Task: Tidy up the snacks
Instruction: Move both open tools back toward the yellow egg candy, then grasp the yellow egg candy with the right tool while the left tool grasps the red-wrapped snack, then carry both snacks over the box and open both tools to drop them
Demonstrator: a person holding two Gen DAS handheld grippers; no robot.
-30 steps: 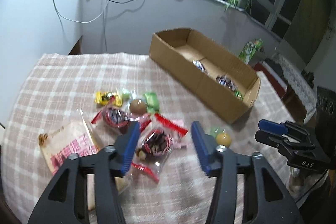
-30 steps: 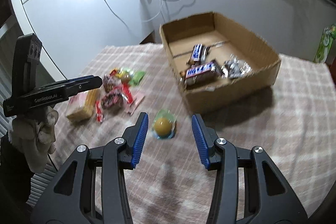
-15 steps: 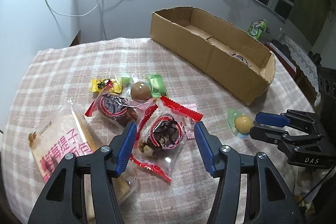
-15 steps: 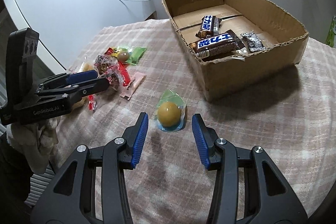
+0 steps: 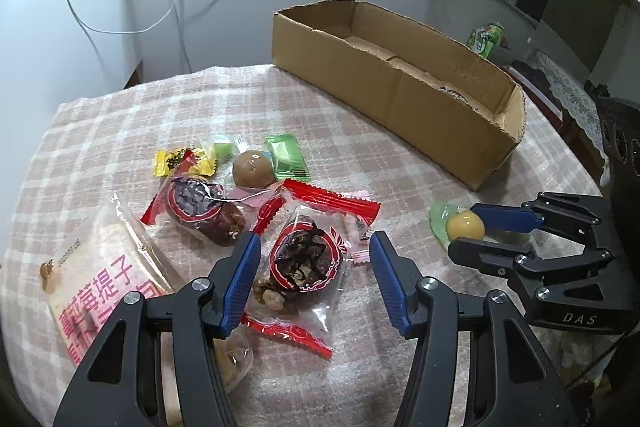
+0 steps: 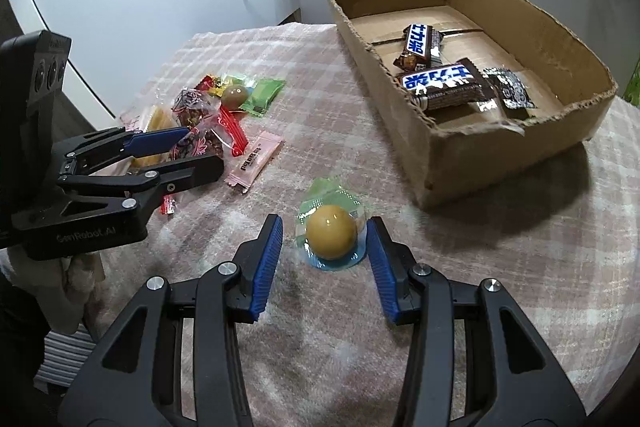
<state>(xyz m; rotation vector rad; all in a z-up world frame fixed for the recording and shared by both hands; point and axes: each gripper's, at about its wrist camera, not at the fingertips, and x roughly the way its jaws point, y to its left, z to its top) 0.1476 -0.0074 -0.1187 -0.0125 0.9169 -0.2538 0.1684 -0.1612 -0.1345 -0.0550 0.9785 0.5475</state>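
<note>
My left gripper (image 5: 314,259) is open, its fingers on either side of a clear red-edged date packet (image 5: 306,263) on the checked tablecloth. My right gripper (image 6: 324,239) is open around a yellow ball candy in a green wrapper (image 6: 331,237); that candy also shows in the left wrist view (image 5: 465,225). A cardboard box (image 6: 500,147) holds two Snickers bars (image 6: 440,83) and a small silver packet (image 6: 508,89). The left gripper shows in the right wrist view (image 6: 192,155) over the snack pile.
The pile holds a second date packet (image 5: 200,207), a brown ball candy (image 5: 253,169), green (image 5: 287,155) and yellow (image 5: 184,159) wrapped sweets, a pink sachet (image 6: 254,159) and a pink-lettered bread pack (image 5: 100,283). A wall with cables stands behind the table.
Both grippers have moved lower and closer to the table. The left one now straddles the date packet and the right one now straddles the yellow ball candy.
</note>
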